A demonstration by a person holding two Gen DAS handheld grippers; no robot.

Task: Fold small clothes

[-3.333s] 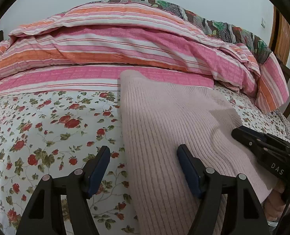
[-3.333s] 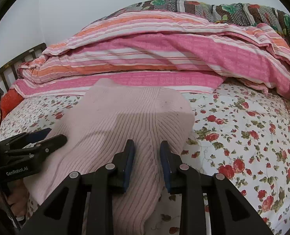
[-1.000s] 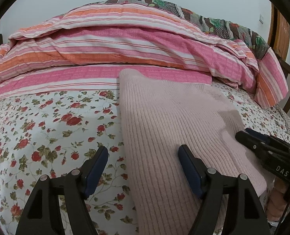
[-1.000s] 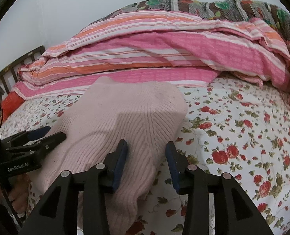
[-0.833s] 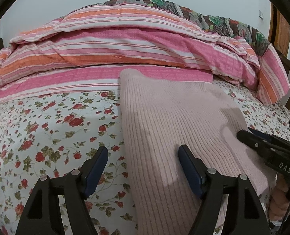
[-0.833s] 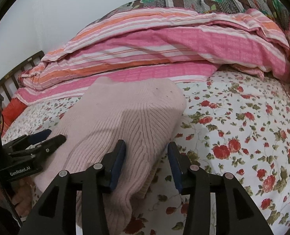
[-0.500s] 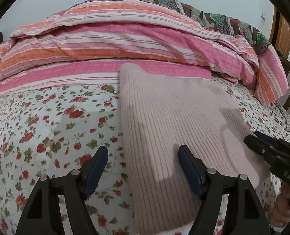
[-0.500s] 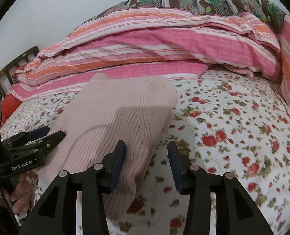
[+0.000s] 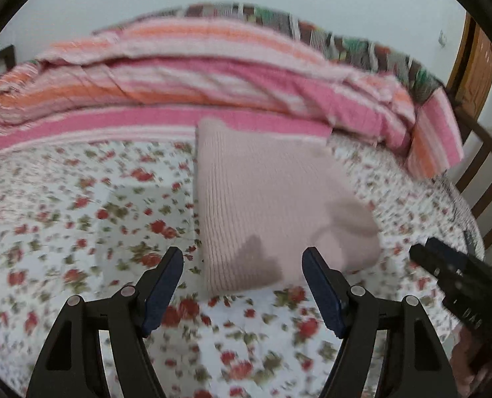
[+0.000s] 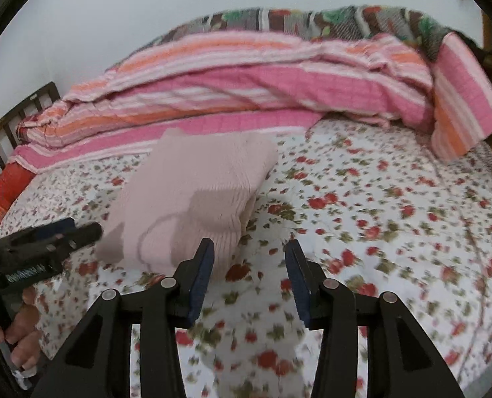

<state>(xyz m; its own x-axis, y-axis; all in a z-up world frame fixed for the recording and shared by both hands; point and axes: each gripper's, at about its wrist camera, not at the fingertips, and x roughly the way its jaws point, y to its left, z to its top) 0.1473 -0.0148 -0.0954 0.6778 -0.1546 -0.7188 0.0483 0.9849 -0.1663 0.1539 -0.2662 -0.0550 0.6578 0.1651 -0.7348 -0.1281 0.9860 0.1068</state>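
A folded pale pink ribbed knit garment (image 9: 265,205) lies flat on the floral bed sheet (image 9: 80,219); it also shows in the right wrist view (image 10: 192,199). My left gripper (image 9: 242,265) is open and empty, just short of the garment's near edge. My right gripper (image 10: 249,255) is open and empty, near the garment's near right corner, not touching it. The right gripper shows at the right edge of the left wrist view (image 9: 451,272), and the left gripper shows at the left of the right wrist view (image 10: 46,238).
A rolled pink and orange striped quilt (image 9: 192,76) lies along the back of the bed, with a patterned blanket (image 10: 312,20) behind it. A wooden bed frame (image 9: 478,165) stands at the right. A dark headboard (image 10: 23,109) is at the far left.
Both grippers have pulled back and up from the garment. The right gripper, shut on it at first, has opened and let it go. The garment now lies farther ahead.
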